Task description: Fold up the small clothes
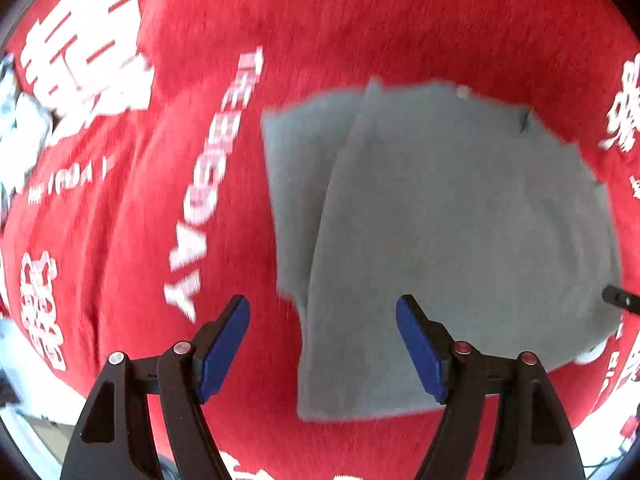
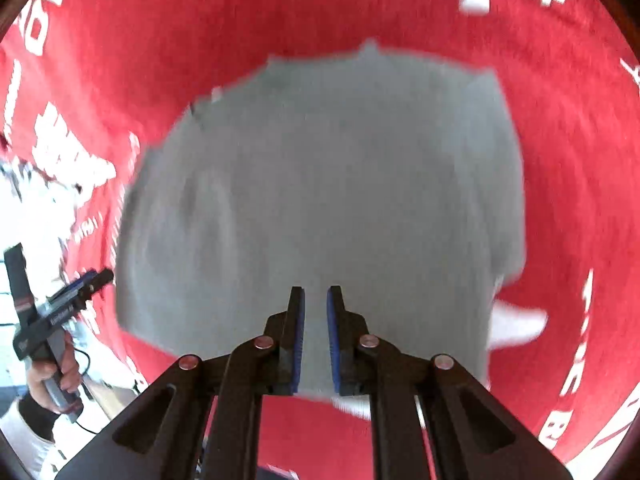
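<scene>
Lying flat in the middle of both views was the grey garment (image 1: 460,240), a small piece of cloth spread on a red cloth (image 1: 340,20) printed with white lettering. From my left wrist camera I saw one layer of the grey fabric folded over another, its edge running as a diagonal line down the left part of the piece, with a narrower strip of the lower layer showing beside it. Both pictures were blurred, so I could not make out seams or say what kind of garment it was. My left claw (image 1: 323,344) hovered over the garment's near left corner with its blue pads (image 1: 224,348) spread wide, nothing between them. My right claw (image 2: 316,340) hung over the near edge of the grey garment (image 2: 320,200), its blue pads (image 2: 298,344) drawn close together with only a narrow gap between them; I saw no fabric caught in that gap, though I could not tell whether the tips touched the cloth below. The red cloth (image 2: 560,160) surrounded the garment on every side. At the left edge of the right wrist view I saw the left claw's handle (image 2: 44,320) gripped in a hand (image 2: 52,380), off to the side of the garment. A small white patch (image 2: 516,324) lay just beside the garment's right edge.
</scene>
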Demonstrator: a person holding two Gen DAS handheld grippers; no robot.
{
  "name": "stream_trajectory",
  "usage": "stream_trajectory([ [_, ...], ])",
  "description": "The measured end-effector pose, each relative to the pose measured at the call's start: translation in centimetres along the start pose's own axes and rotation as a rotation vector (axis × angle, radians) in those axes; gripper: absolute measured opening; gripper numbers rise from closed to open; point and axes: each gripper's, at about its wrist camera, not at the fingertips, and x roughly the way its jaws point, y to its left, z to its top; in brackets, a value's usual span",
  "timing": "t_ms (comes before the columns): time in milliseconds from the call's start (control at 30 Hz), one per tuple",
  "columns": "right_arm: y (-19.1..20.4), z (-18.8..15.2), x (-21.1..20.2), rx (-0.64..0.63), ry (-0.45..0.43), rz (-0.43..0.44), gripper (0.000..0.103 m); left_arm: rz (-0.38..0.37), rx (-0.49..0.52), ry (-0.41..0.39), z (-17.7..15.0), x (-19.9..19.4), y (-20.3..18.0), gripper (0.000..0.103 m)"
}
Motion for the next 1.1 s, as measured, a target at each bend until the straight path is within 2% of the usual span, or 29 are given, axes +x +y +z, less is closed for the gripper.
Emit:
stream_trajectory([
  [67,-1.7,-2.0,0.4,0.021,0.033,-0.034,0.012,0.043,-0.032,0.044,-1.6,1.8,1.1,0.077],
  [100,-2.9,-3.1,0.6,0.047,0.042,-0.054,0.007,0.054,-0.042,0.054,-2.2,2.5,1.7,0.077],
  [167,-4.4,-3.9,-0.1,0.089,0.016,-0.018,0.007,0.021,-0.075,0.041,-3.5,2.7,3.3,0.077],
  [300,-6.9,-5.3,-1.3,0.154,0.008,-0.063,0.007,0.019,-0.089,0.049,-4.4,2.2,4.5,0.077],
  [400,-7.5,-5.7,-1.8,0.196,0.016,-0.083,0.007,0.062,-0.067,0.024,-3.9,0.5,4.0,0.077],
  [467,-7.1,-5.7,-2.6,0.221,-0.007,-0.107,0.012,0.052,-0.077,-0.011,-3.4,-1.1,3.5,0.077],
  [600,-6.6,-5.2,-5.2,0.228,-0.106,-0.085,0.012,0.037,-0.085,-0.087,-0.1,-2.1,3.4,0.077],
  [700,-5.9,-4.4,-5.1,0.215,-0.135,-0.100,0.012,0.024,-0.108,-0.122,2.7,-1.1,3.2,0.077],
  [767,-5.2,-3.5,-3.7,0.213,-0.127,-0.110,0.012,0.033,-0.119,-0.110,4.0,0.4,2.7,0.077],
  [867,-6.2,-3.3,-2.3,0.241,-0.077,-0.138,0.012,0.094,-0.092,-0.055,4.6,3.1,2.5,0.077],
  [900,-6.7,-3.7,-1.7,0.260,-0.063,-0.136,0.011,0.084,-0.093,-0.049,4.5,3.5,2.9,0.077],
  [967,-7.4,-4.2,-2.1,0.292,-0.077,-0.123,0.011,0.050,-0.115,-0.052,4.2,3.1,4.0,0.077],
  [1033,-7.6,-5.2,-3.5,0.311,-0.090,-0.150,0.012,0.077,-0.100,-0.056,3.7,2.2,4.6,0.077],
  [1100,-7.6,-5.9,-4.3,0.321,-0.094,-0.136,0.012,0.057,-0.080,-0.054,3.1,1.2,4.9,0.077],
])
